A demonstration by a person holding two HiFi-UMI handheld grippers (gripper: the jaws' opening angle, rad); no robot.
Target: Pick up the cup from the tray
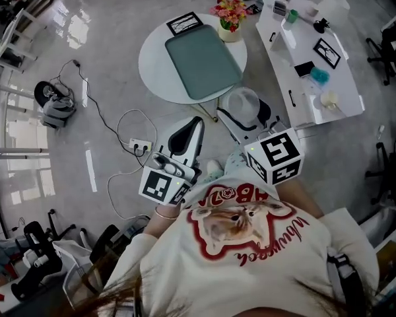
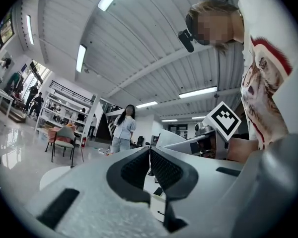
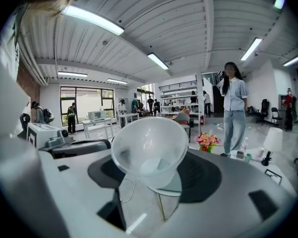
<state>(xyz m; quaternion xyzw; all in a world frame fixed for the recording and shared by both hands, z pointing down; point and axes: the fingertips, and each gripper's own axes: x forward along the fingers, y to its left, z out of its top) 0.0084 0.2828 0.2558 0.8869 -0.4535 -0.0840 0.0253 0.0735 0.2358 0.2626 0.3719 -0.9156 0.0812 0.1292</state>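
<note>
Standing nearby, I see the cup (image 3: 148, 148), a clear plastic one, clamped between the jaws of the right gripper (image 1: 244, 114). They press on its wall from either side, and its open mouth faces back toward that gripper's camera. It hangs in the air in front of the person, well apart from the green tray (image 1: 201, 61), which lies bare on the round white table (image 1: 155, 61) near a pot of flowers (image 1: 230, 15). To my mind the pick is done: the cup is off the tray and held clear of the table. The left gripper (image 2: 149, 167) has its jaws pressed together on nothing and sits low by the person's side, I'd guess to stay out of the way. One grip looks enough for so light a cup, though thin plastic could buckle if squeezed harder
</note>
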